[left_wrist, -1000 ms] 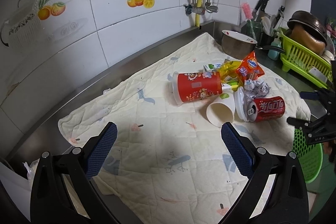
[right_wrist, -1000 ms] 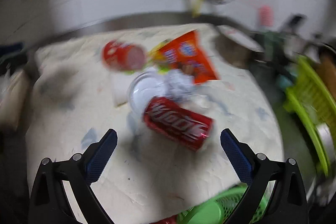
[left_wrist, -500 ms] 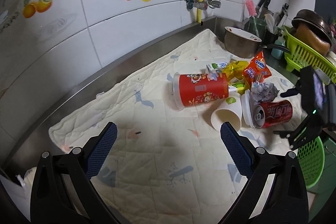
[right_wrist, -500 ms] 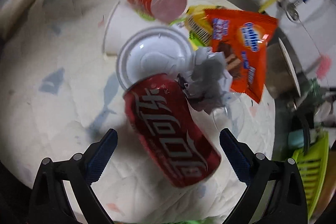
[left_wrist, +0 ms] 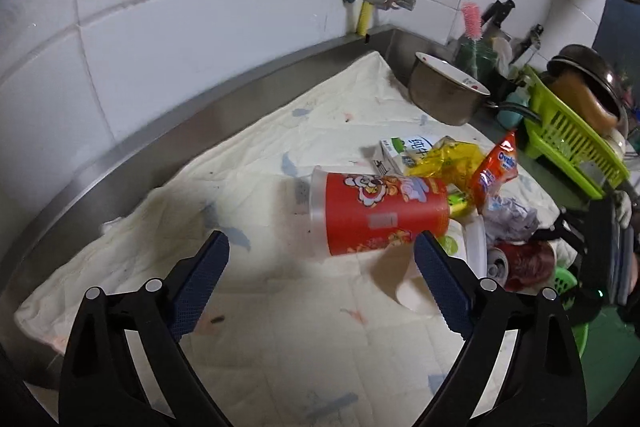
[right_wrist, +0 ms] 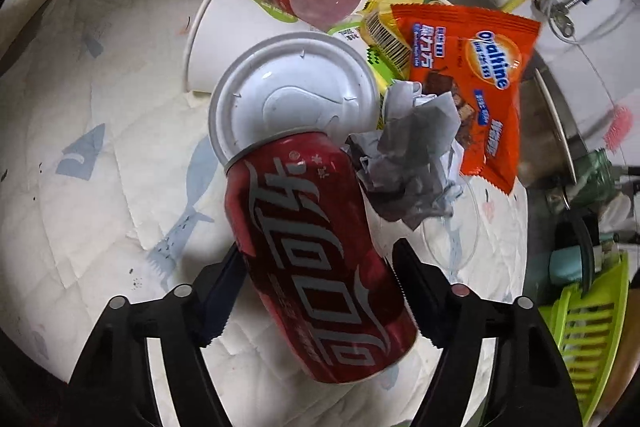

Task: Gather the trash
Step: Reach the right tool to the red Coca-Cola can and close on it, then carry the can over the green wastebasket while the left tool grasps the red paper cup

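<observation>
My right gripper (right_wrist: 318, 259) is closing its jaws on a red cola can (right_wrist: 316, 267) that lies on its side on the cloth, with a pad against each flank. A white lid (right_wrist: 292, 95), crumpled paper (right_wrist: 412, 163) and an orange Ovaltine packet (right_wrist: 468, 67) lie just beyond the can. My left gripper (left_wrist: 320, 251) is wide, its jaws closing slightly with nothing between the pads. A red snack cup (left_wrist: 380, 215) lies on its side just ahead of it, beside a tipped white paper cup (left_wrist: 412, 291).
A quilted cloth (left_wrist: 280, 327) covers the steel counter. A yellow wrapper (left_wrist: 448, 155) and a milk carton (left_wrist: 404, 147) lie behind the red cup. A steel pot (left_wrist: 444, 95) and a green dish rack (left_wrist: 568, 143) stand at the right, with a green basket (left_wrist: 572, 307) below the counter edge.
The right gripper dropped over the can, rolled, and its jaws came in against the can's sides. The left gripper moved forward and down toward the red snack cup.
</observation>
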The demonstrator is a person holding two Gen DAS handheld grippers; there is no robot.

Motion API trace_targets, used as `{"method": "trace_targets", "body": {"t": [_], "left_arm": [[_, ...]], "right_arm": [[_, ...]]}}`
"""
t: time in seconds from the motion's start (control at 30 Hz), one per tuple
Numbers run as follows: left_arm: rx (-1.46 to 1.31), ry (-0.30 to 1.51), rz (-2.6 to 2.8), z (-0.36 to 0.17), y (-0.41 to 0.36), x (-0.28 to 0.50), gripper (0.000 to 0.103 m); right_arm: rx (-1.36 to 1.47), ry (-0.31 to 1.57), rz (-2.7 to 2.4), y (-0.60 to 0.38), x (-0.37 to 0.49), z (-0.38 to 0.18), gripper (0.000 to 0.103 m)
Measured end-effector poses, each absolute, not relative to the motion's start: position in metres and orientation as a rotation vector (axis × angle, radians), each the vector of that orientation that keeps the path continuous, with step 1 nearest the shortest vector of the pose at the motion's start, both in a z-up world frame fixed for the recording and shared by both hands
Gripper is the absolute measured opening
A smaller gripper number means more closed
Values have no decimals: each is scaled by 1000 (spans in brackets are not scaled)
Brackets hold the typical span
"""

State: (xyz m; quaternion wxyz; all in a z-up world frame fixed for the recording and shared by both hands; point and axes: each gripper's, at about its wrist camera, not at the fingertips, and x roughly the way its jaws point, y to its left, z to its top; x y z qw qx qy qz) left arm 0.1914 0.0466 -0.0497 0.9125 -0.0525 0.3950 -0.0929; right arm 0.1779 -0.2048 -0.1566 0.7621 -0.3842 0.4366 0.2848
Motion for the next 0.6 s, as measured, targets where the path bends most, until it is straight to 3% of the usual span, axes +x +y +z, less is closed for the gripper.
{"method": "trace_targets", "body": {"t": [0.6], "left_arm": [[-216, 838, -506, -110, 61, 249, 87]], "right_arm": [[-251, 985, 613, -212, 116, -128, 64]]}}
